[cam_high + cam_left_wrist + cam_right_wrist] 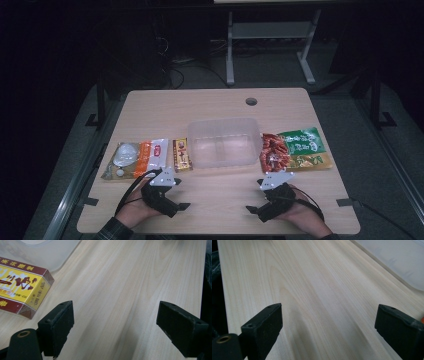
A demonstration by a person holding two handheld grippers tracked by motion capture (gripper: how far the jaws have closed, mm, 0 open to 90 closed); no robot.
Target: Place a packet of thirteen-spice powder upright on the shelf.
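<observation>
- The small yellow-and-maroon box (182,154) lies flat on the counter (220,200), just left of the clear plastic tub (223,142) and nearest the left tongs (181,198).
- The left tongs rest low by the counter's near edge, jaws wide with only bare wood between them.
- The right tongs (253,210) sit opposite, also wide and holding nothing.
- Snack packets (135,159) lie left of the box; red and green packets (296,148) lie right of the tub.

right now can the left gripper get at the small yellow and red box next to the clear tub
Probably yes. The left gripper sits open on the table, with the yellow and red box just beyond it and bare wood between. The clear tub stands close on one side of it, so closing on that side may be tight.
</observation>
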